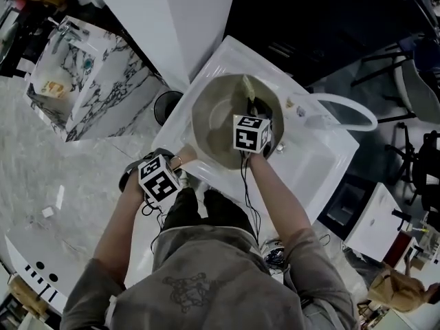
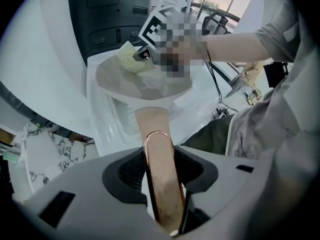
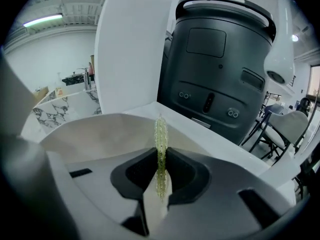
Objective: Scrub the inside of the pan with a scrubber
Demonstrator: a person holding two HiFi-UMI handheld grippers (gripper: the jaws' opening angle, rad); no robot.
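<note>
A grey pan [image 1: 213, 115] rests in a white sink [image 1: 323, 163]. Its copper-coloured handle [image 2: 157, 149] runs back between the jaws of my left gripper [image 2: 162, 184], which is shut on it at the pan's near left [image 1: 180, 162]. My right gripper [image 1: 253, 102] reaches over the pan's right side, shut on a thin yellow-green scrubber [image 3: 160, 149] held on edge. The scrubber [image 1: 247, 86] sits by the pan's far rim, and the left gripper view shows the scrubber [image 2: 131, 58] over the pan's inside [image 2: 145, 84].
A white curved faucet [image 1: 344, 108] arches over the sink's right side. A dark grey machine [image 3: 220, 59] stands behind the sink. A marble-patterned counter [image 1: 89, 81] is at the far left, and a black round bin [image 1: 167, 105] sits beside the sink.
</note>
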